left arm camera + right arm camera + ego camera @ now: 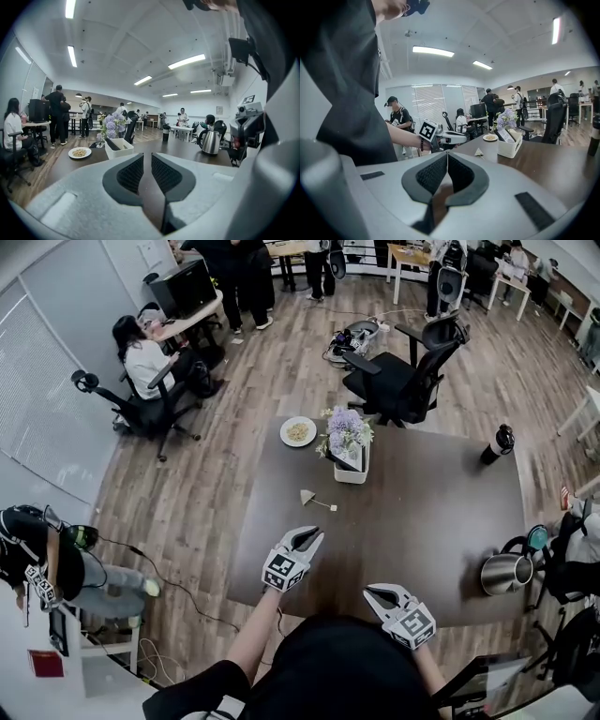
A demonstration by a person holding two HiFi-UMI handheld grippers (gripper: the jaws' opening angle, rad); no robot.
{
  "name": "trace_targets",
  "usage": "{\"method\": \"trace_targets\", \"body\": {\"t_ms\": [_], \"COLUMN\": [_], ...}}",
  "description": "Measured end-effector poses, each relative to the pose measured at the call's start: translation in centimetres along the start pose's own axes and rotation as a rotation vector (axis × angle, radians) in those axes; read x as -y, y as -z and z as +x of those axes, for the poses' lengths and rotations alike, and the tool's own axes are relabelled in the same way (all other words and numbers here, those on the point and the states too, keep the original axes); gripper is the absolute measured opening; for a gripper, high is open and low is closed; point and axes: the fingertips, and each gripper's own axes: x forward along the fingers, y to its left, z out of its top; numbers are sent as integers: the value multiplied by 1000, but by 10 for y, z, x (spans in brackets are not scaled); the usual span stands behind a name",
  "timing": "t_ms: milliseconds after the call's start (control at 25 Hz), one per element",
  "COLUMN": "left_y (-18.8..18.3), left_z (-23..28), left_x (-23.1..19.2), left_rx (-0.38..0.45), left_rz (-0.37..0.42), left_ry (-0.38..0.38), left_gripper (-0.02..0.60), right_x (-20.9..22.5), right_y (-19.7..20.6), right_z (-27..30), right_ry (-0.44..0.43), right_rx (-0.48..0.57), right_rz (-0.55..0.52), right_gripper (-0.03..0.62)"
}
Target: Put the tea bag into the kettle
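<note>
Table point(422, 521) is dark and mostly bare. Kettle point(507, 573) stands at its right edge, well apart from everything else and closer to my right claw point(372, 593). Flower box point(352, 465) sits at the far side. Left claw point(314, 536) hangs over the near left part of the table; jaws are a narrow slit apart with nothing in them. Right claw's jaws meet at the tips, also empty. Tea bag point(307, 496) lies flat on the table between left claw and flower box, straight ahead of the left claw's tips, so left is the nearer one by far. Its string trails right and toward me, so I judge that's the long axis. Left gripper view doesn't show the bag, my own jaws cover it. Can't tell if the kettle lid is open.
</note>
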Motion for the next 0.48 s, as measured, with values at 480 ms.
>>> {"method": "trace_targets", "body": {"t_ms": [480], "left_y": [31], "left_z": [24], "left_x": [-39], "left_rx": [-79], "left_rz": [-18], "left_ry": [-108], "left_gripper": [57], "right_x": [0], "right_y": [30], "right_z": [-21], "right_ry": [53], "right_rx": [-14], "right_rz": [82], "right_gripper": [11]}}
